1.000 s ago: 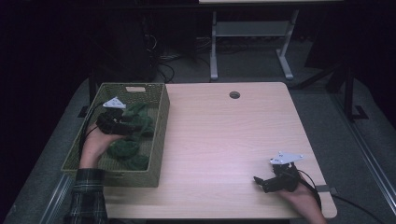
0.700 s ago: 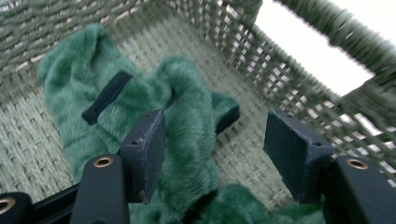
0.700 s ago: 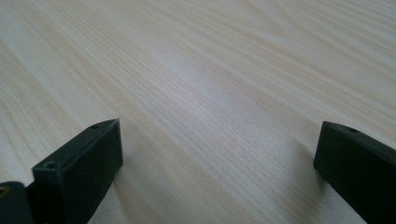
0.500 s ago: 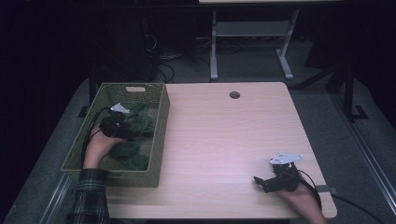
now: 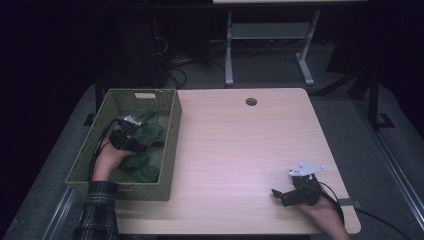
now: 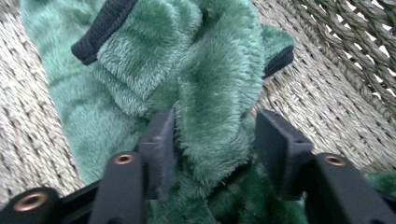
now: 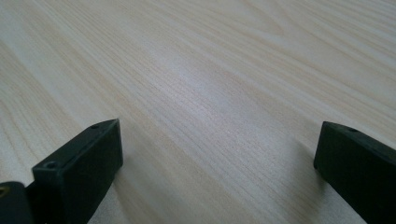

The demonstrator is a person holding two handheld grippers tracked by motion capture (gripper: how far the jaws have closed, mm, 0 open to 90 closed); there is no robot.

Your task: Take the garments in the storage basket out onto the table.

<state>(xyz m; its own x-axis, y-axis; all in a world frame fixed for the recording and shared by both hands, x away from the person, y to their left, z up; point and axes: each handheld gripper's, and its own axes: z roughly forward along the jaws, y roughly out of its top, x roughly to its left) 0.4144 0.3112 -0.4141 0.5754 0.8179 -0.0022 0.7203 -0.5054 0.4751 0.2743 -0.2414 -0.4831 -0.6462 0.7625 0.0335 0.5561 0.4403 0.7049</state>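
Green fleece garment (image 6: pixel 205 93) lies bunched in the woven basket (image 5: pixel 172 125) at the left of the surface (image 5: pixel 240 150). Plush pile with dark knit trim at the edges; reads as soft, light and floppy, so no risk of crushing. It will likely drape and trail when lifted, and may snag on the basket's weave or rim.

Left tongs (image 6: pixel 215 144) sit down in the basket with a raised fold of fleece between the jaws. The jaws have just been closing and are about half shut. In the left gripper view the left pad touches the pile, while the right one shows a slight gap, so the hold is not yet firm. Best bite is probably this thick fold. A single layer or the trim edge would likely slip out.

Right tongs (image 7: pixel 215 154) hover low over bare wood at the near right corner, well apart from the basket, jaws wide open with nothing between them.
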